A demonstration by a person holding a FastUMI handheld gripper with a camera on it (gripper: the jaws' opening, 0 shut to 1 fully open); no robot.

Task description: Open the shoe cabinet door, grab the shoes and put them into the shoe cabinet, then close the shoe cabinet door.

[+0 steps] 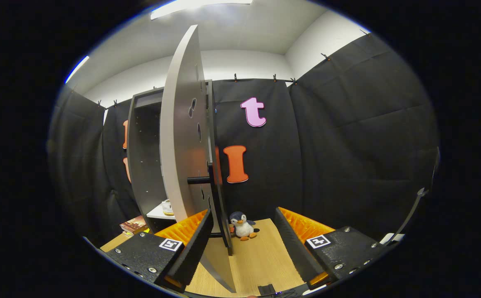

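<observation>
The hand-held gripper (244, 252) has its fingers spread wide, holding nothing. The grey flat-panel shoe cabinet door (184, 153) stands swung open, edge-on, its lower edge reaching between the fingers, just beside the left finger (192, 248); contact cannot be told. The dark open-fronted shoe cabinet (141, 157) stands beyond. A small plush penguin (242, 225) sits on the pale wooden table (261, 256) ahead.

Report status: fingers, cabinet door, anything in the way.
Gripper open, fingers empty, door edge between them near the left finger. Cabinet door swung open, handle ahead. Toy penguin on the table just beyond the door.
</observation>
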